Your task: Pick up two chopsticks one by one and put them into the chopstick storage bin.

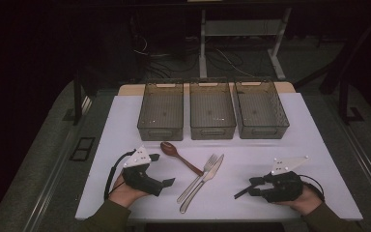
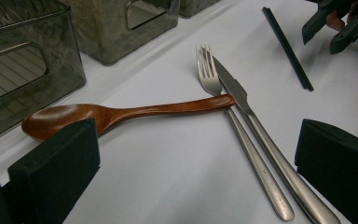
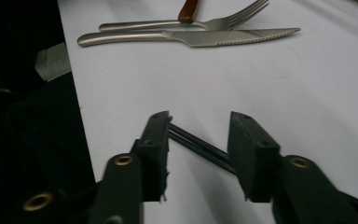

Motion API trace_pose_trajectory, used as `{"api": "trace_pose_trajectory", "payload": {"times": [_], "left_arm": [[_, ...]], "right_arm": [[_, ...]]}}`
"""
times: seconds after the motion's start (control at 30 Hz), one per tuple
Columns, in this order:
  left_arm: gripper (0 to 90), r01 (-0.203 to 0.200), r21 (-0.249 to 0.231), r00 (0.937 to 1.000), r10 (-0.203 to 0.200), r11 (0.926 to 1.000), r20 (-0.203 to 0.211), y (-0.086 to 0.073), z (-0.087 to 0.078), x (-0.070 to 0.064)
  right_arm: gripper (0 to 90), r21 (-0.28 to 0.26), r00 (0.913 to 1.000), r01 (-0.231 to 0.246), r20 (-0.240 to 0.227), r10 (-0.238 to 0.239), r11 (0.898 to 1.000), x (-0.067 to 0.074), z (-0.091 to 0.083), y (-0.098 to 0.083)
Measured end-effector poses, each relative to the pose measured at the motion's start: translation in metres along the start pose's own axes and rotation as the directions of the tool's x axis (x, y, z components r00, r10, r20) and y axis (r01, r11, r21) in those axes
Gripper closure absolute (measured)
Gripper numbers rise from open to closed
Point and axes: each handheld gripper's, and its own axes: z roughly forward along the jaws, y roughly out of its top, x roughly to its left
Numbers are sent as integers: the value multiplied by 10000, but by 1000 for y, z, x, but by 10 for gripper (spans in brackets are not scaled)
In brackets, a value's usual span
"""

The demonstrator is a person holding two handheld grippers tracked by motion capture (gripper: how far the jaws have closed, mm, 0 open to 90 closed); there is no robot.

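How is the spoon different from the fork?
The spoon is reddish-brown wood, while the fork is shiny silver metal. The spoon ends in a rounded bowl; the fork ends in thin prongs. The spoon lies slanted with its handle tip resting across the fork, and the fork lies right alongside the knife. The fork looks longer. Both lie flat on the white table, in front of the bins.

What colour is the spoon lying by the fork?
Reddish-brown wood; the spoon shows best in the left gripper view.

Black chopsticks [image 3: 200, 145], thin and dark, lying flat as a pair on the white desk [image 3: 261, 84], slanted, well off to the side of the cutlery, right between the tongs.
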Motion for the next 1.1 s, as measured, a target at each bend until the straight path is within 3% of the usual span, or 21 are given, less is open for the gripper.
{"api": "trace_pose_trajectory", "payload": {"times": [0.47, 1.1], "left_arm": [[0, 53, 17, 10000, -53, 10000, -19, 0, 0, 0], [0, 70, 62, 10000, -69, 10000, -71, -1, 0, 1]], "right_arm": [[892, 941, 9964, 534, -711, -468, 9941, 6, 17, 0], [900, 1446, 9951, 899, -538, -829, 9854, 8, 34, 4]]}}
